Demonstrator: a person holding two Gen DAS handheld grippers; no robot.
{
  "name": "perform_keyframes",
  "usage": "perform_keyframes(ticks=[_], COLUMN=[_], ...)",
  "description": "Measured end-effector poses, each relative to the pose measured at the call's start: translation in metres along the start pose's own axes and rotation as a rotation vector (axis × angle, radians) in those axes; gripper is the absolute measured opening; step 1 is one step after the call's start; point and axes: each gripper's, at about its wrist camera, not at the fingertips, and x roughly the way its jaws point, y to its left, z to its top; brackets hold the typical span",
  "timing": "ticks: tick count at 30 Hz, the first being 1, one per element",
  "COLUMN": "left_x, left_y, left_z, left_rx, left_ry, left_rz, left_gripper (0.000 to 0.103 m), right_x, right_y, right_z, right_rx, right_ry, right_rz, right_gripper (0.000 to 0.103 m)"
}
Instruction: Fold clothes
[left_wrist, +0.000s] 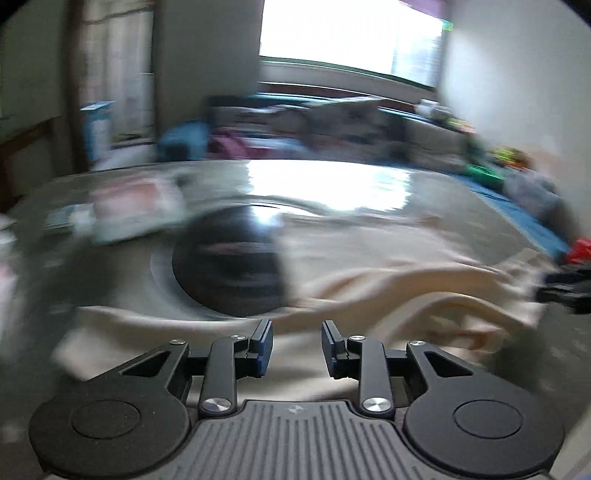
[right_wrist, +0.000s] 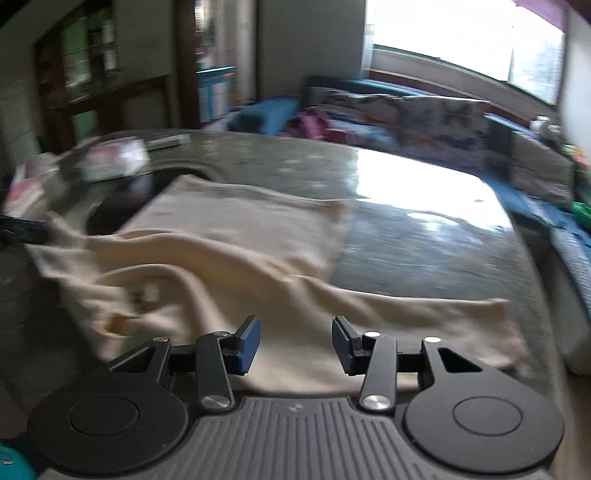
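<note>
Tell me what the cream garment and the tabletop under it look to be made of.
Cream garment: soft matte fabric, likely cotton knit; it drapes in loose folds without shine. Tabletop: hard, glossy, probably glass or polished stone; it mirrors the bright window. Motion blur leaves both uncertain.

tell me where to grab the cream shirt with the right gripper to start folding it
Take the cream shirt at its near right corner, the loose flap lying flat toward the table's right edge. Come in low from the near side with the right gripper, whose jaws already stand open. That corner is a thin free edge; the middle is bunched in ridges, so a pinch there would likely catch several layers.
</note>
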Motion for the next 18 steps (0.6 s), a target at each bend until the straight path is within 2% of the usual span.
perform_keyframes(ticks=[2, 6, 9, 12, 14, 18], left_x=[0.009, 0.025, 0.035, 0.045, 0.049, 0.052], left_y=[-0.023, -0.060, -0.078, -0.083, -0.081, -0.082], left_z=[0.002, 0.000, -0.005, -0.011, -0.014, -0.020], left_rx=[0.041, 0.134, 0.193, 0.210, 0.211, 0.236], left_ry=[0.014, 0.027, 0.057, 0.087, 0.099, 0.101], left_rz=[-0.078, -0.193, -0.226, -0.236, -0.241, -0.248], left_gripper=[0.033, 0.043, 0.044, 0.042, 0.037, 0.013], right_x=[0.004, 0.012, 0.017, 0.024, 0.028, 0.031], right_y=[0.012, 0.031, 0.043, 0.052, 0.056, 0.078], right_z=[0.004, 0.010, 0.015, 0.017, 0.018, 0.008], right_rx=[-0.026, -0.071, -0.103, -0.126, -0.138, -0.160], right_ry=[0.005, 0.014, 0.020, 0.031, 0.039, 0.060], right_rz=[0.048, 0.122, 0.173, 0.207, 0.217, 0.213], right_gripper=[0.040, 0.037, 0.036, 0.035, 0.035, 0.027])
